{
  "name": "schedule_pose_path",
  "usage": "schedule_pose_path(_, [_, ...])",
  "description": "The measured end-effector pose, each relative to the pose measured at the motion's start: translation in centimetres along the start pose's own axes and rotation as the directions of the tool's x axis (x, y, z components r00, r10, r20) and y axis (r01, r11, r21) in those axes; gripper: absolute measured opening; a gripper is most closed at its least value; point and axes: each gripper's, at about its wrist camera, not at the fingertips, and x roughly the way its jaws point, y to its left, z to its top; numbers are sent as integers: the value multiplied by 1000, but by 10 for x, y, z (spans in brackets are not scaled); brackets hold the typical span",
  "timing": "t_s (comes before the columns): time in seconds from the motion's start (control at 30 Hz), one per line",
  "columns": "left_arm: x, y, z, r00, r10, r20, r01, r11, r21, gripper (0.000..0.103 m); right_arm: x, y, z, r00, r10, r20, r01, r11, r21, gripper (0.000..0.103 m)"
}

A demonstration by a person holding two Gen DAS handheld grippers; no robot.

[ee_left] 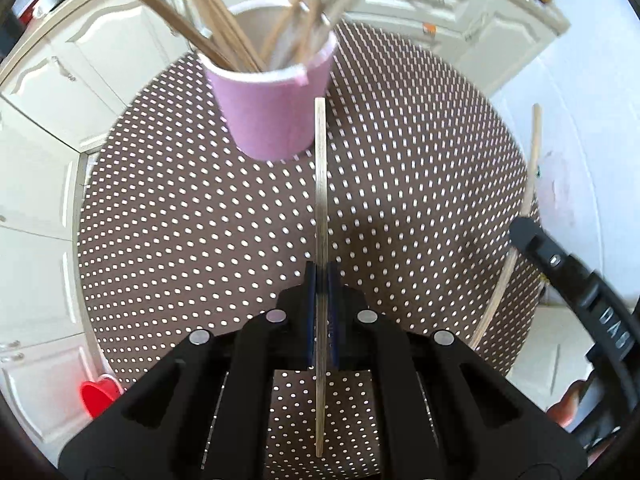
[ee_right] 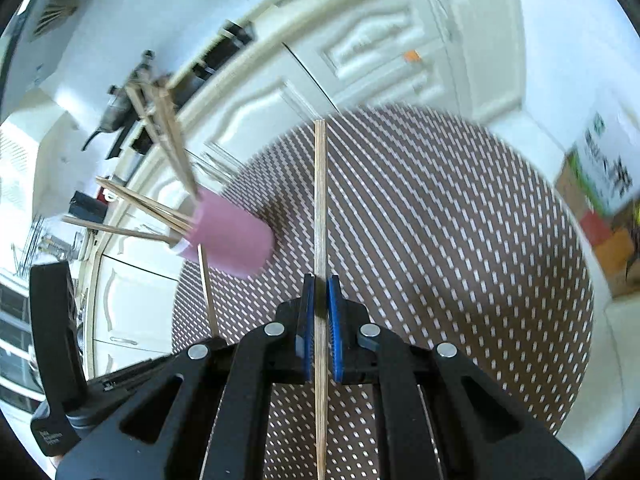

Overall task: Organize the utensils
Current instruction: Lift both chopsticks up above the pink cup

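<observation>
The tabletop, round and covered in a brown dotted cloth, carries the pink cup near its far edge; the cup serves as landmark for the rest. White cabinets stand behind the cup; a small red container sits low on the floor, well to the cup's near left.

The cup already holds a loose fan of wooden sticks, leaning outward over its rim. The left tool is pressed together on one flat stick, whose far end reaches almost to the cup's near side; the right tool is likewise clamped on its own stick, which points past the cup's right, the cup lying off to the left in that view.

These sticks look light, thin and stiff, probably smooth enough to slide or pivot in a pinch; a hold near mid-length, as both have now, should keep them steady; squeezing hard near an end might bend or snap one.

Much is unclear: the tops of the sticks in the cup are blurred and cut off in the left view; motion smears the cloth in the right view; how deep the cup is cannot be seen; the right tool shows in the left view only as a dark edge; whether other sticks remain on the cloth is hidden by the tools.
</observation>
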Motion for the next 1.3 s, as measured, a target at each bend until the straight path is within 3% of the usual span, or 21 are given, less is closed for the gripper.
schedule_pose_path(0.23, [-43,29,-8,995,-54,82,60,996,-64,6,-16,43,24,994,26,109,-13,993,-120,6])
schedule_pose_path(0.4, [-62,42,-18,990,-70,119,80,993,-88,6,-22,58,30,989,53,139,-28,984,-174,6])
schedule_pose_path(0.63, [-73,62,-25,988,-83,131,100,986,-134,6,-27,66,31,986,82,146,-53,980,-192,6])
schedule_pose_path(0.83, [-98,71,-24,976,-70,208,106,980,-168,6,-34,73,43,975,93,202,-55,981,-189,6])
schedule_pose_path(1.07, [-140,76,6,926,-31,377,106,978,-180,6,-44,94,64,940,130,314,-66,977,-205,6])
schedule_pose_path(1.23, [-166,81,33,879,-26,477,134,972,-193,6,-44,109,82,916,153,372,-80,976,-205,6])
schedule_pose_path(1.3, [-177,82,44,852,-7,523,126,973,-193,6,-43,114,89,909,159,385,-85,975,-204,6])
